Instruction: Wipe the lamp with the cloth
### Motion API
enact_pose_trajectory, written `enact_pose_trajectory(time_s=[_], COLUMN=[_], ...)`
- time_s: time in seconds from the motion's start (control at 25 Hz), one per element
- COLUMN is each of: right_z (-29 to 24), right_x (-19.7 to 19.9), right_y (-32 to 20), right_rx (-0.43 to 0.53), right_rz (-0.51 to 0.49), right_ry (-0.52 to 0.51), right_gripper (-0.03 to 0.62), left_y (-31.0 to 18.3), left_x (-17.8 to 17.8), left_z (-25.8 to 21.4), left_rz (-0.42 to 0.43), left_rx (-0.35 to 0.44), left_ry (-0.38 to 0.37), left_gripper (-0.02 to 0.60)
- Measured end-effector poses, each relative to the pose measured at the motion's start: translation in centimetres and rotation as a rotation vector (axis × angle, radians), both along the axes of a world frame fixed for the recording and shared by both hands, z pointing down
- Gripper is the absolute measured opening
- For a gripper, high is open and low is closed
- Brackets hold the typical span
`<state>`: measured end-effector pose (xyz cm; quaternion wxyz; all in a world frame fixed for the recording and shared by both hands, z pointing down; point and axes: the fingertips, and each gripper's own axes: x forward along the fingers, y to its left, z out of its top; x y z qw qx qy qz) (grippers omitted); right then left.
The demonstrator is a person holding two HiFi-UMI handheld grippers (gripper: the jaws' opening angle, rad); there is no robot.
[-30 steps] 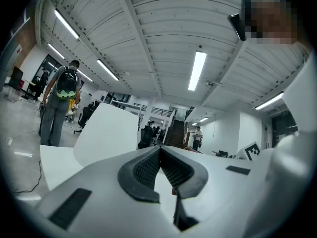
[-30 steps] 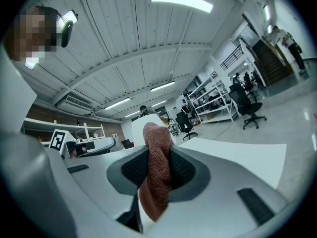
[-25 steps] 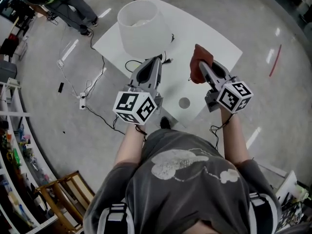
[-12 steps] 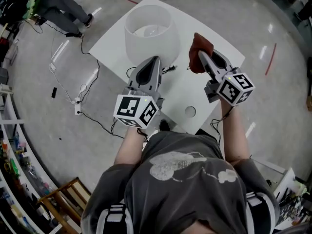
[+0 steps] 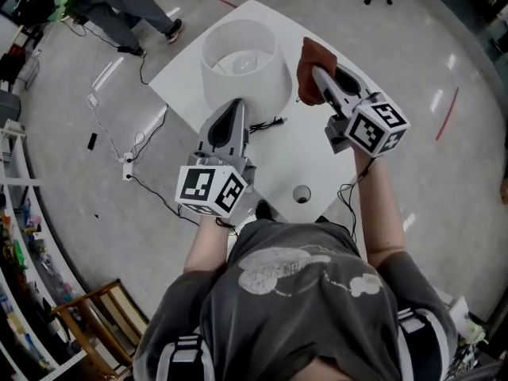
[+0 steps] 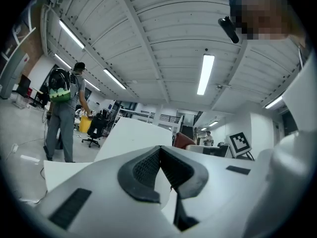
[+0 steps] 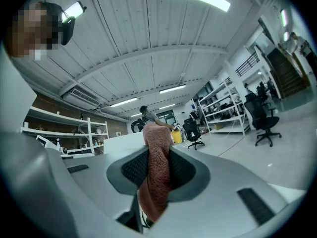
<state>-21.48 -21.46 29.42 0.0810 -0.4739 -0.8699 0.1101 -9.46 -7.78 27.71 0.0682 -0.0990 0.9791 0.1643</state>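
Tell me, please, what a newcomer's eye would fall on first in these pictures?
The large white drum-shaded lamp stands at the far side of the white square table. Just to its right, the right gripper clamps a rust-red woven cloth. The left gripper, shut and empty, points at the lamp's near side.

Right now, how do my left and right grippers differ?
The right gripper is clamped on the red-brown cloth; the left gripper is shut, empty. The left gripper sits at the near side of the lamp; the right gripper is by its right side. Both point toward the lamp.
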Motion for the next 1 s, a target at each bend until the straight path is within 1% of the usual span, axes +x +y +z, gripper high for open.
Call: enact_pose_trajectory(time_s=[0.2,0.36,0.48,0.64,0.8,1.0], right_z=[-1.4,-1.8,-1.8,-0.3,1.6,5.1], right_x=[-3.2,-5.0,-5.7,-6.0,-6.5,-6.4], right_y=[2.2,4.6,6.5,7.3,7.4,6.3], right_rx=[0.029,0.04,0.052,0.107,0.111,0.12], right_rz=[-0.101,-0.169,-0.21,-0.248,-0.249,-0.222], right_ry=[-0.054,-0.084,-0.105,-0.14,-0.09,-0.01], right_gripper=[0.091,0.091,0.091,0.091,0.091,0.091], left_y=[0.2,0.8,1.0,1.1,1.8,1.4], left_x=[-0.4,-0.3,-0.2,-0.2,-0.4,-0.5], left_z=[0.0,0.4,0.4,1.0,1.5,2.4], left_rz=[-0.08,-0.131,-0.151,-0.164,-0.18,-0.181], left_rx=[-0.012,-0.022,-0.032,-0.054,-0.047,-0.042], left_ry=[0.011,0.019,0.028,0.04,0.059,0.084], left_gripper=[0.008,0.008,0.008,0.008,0.008,0.008])
